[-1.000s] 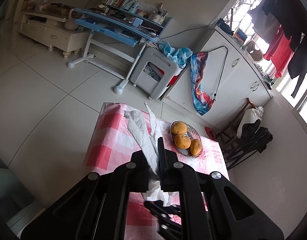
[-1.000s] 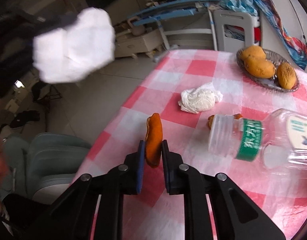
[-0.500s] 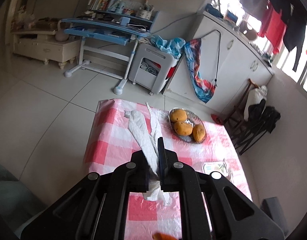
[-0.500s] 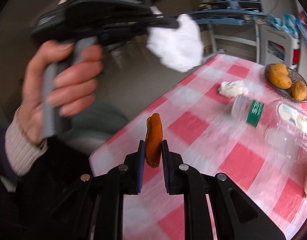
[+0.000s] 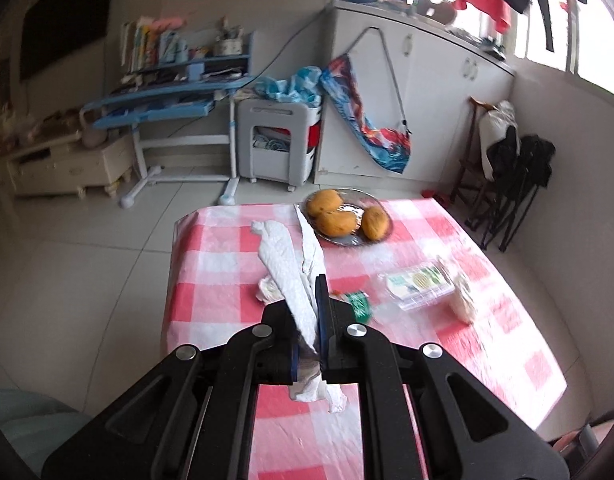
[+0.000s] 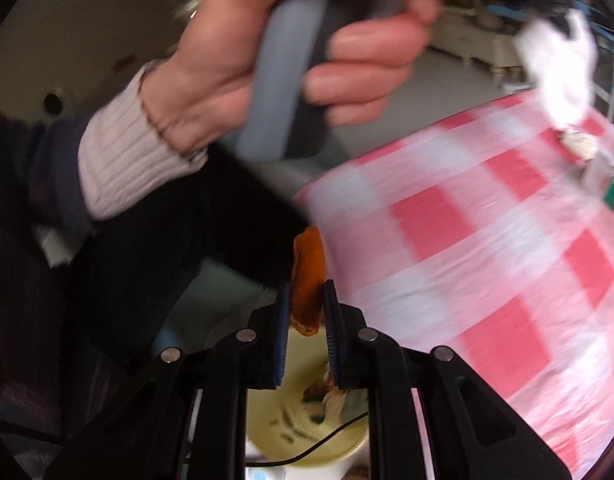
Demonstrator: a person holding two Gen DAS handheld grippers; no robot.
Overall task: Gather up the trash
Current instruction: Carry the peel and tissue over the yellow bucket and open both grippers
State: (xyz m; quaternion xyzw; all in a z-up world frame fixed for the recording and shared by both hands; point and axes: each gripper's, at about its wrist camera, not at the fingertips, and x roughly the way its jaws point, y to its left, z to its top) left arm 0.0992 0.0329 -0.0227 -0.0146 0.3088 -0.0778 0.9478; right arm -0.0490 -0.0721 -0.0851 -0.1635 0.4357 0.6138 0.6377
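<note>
Two pieces of trash are carried. The left gripper [image 5: 313, 320] is closed on a soft, light tissue [image 5: 295, 276] above the table [image 5: 211, 280]. The right gripper [image 6: 307, 312] pinches a limp peel [image 6: 307, 276] mid-length, above the bin [image 6: 307, 432] beside the table.
</note>
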